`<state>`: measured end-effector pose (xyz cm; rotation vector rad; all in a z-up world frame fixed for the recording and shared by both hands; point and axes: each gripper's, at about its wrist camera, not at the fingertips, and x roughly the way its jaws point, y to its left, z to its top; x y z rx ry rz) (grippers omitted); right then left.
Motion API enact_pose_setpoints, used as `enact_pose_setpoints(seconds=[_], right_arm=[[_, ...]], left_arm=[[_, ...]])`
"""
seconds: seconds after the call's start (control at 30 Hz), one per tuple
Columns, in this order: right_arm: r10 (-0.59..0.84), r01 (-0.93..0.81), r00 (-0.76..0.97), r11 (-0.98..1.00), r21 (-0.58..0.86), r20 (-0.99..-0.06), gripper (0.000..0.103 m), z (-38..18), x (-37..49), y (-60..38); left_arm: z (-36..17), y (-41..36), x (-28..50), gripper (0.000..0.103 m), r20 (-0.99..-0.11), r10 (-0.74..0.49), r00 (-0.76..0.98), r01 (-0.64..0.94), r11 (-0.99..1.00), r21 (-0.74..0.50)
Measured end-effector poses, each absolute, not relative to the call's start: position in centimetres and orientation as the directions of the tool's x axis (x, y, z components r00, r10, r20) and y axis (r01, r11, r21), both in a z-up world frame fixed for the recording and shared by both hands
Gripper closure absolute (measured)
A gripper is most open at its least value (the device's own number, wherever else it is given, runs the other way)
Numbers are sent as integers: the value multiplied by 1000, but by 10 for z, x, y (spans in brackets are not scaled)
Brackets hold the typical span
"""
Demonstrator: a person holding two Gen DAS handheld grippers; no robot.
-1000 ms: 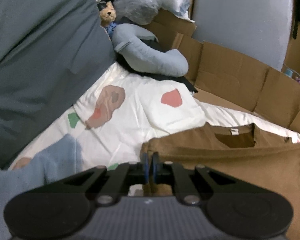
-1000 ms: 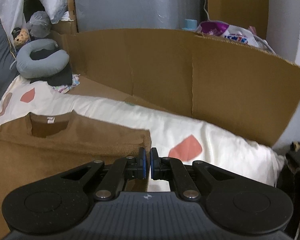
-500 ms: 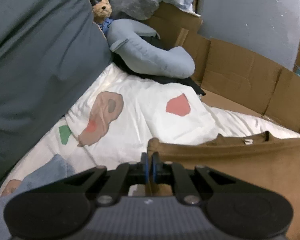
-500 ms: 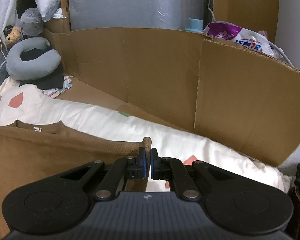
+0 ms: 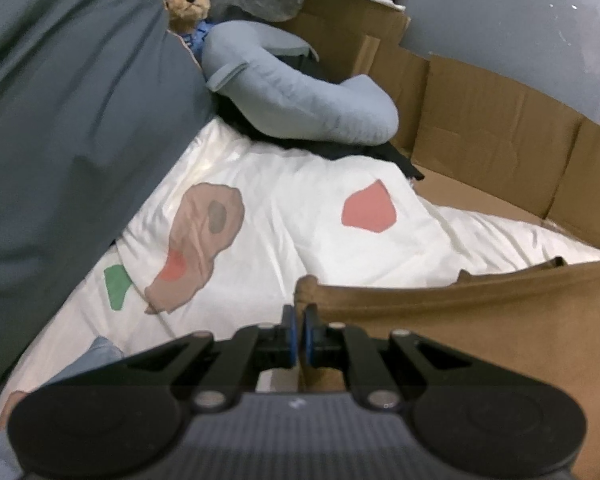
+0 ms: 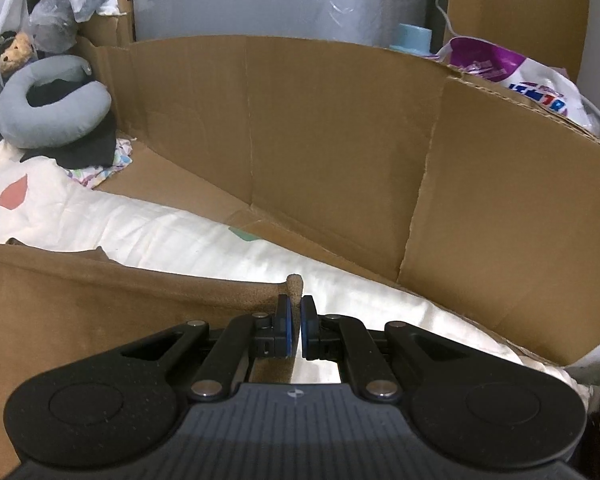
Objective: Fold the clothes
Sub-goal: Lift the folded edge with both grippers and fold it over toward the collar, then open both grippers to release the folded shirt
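White quilt (image 6: 204, 232) ahead lies bare; cardboard wall (image 6: 340, 140) blocks beyond.

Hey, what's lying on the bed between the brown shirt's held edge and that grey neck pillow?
Only the white patterned duvet, seen in the left wrist view: bare bedding runs from the brown shirt up to the neck pillow.

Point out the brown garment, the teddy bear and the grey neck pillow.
brown garment (image 5: 480, 340), left wrist view, on its flat front panel.
teddy bear (image 5: 189, 0), left wrist view, on its face.
grey neck pillow (image 6: 52, 120), right wrist view, on its curved body.
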<state>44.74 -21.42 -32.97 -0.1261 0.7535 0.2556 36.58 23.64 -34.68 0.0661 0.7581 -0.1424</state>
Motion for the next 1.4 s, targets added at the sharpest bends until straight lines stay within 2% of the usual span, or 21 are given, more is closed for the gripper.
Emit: enact_pose_setpoints(seconds=[0.3, 0.87, 1.07, 1.33, 1.4], right_arm=[[129, -294, 673, 950, -104, -728, 100, -343, 475, -193], [60, -271, 682, 946, -176, -729, 100, -352, 501, -176], [46, -256, 704, 947, -194, -708, 100, -349, 500, -172], [36, -287, 648, 937, -200, -761, 100, -372, 513, -166], [49, -292, 639, 939, -183, -768, 99, -375, 515, -168]], left_arm=[[-358, 228, 397, 99, -730, -74, 680, 175, 983, 63], [-364, 220, 421, 99, -725, -41, 687, 170, 980, 106], [-358, 219, 421, 99, -699, -34, 714, 155, 982, 111], [-387, 212, 438, 98, -753, -2, 658, 167, 976, 143], [-392, 214, 441, 94, -761, -3, 648, 162, 977, 135]])
